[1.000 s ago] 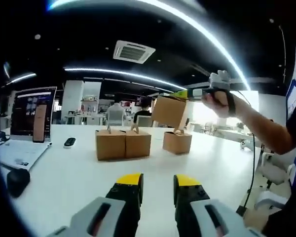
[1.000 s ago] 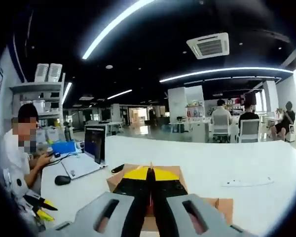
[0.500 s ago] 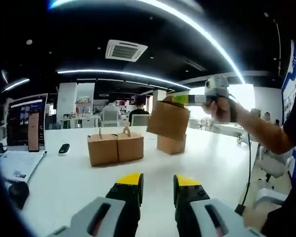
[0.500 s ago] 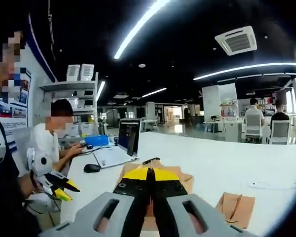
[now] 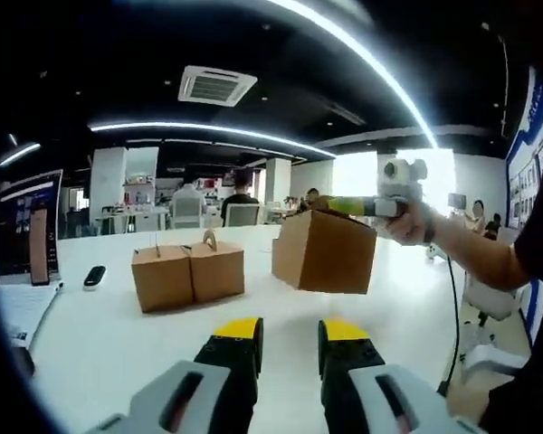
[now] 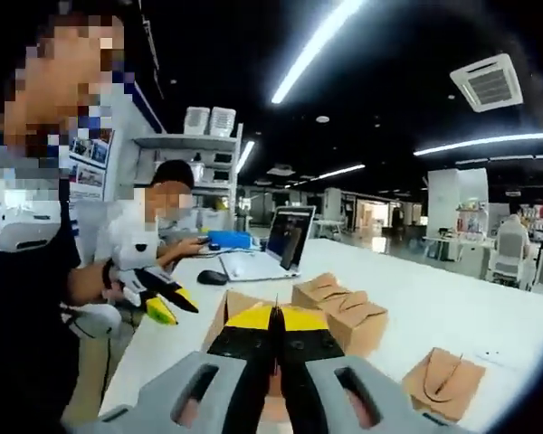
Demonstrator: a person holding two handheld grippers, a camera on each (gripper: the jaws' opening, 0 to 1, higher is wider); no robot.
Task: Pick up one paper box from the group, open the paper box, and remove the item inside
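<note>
— Your right gripper [image 6: 273,318] is pinching the lifted paper box [image 5: 323,251] at its top, jaws together on it, hanging it above the white table [image 5: 118,344] just beside the pair of boxes [image 5: 187,274].

— How is it handling?

— Probably light, thin card that dents easily; you're gripping the top edge, so it's tilting. Your right forearm is reaching across level.

— And my other hand?

— Your left gripper [image 5: 288,332] is hovering low, jaws apart, aiming at the box. Take the top flap.
</note>
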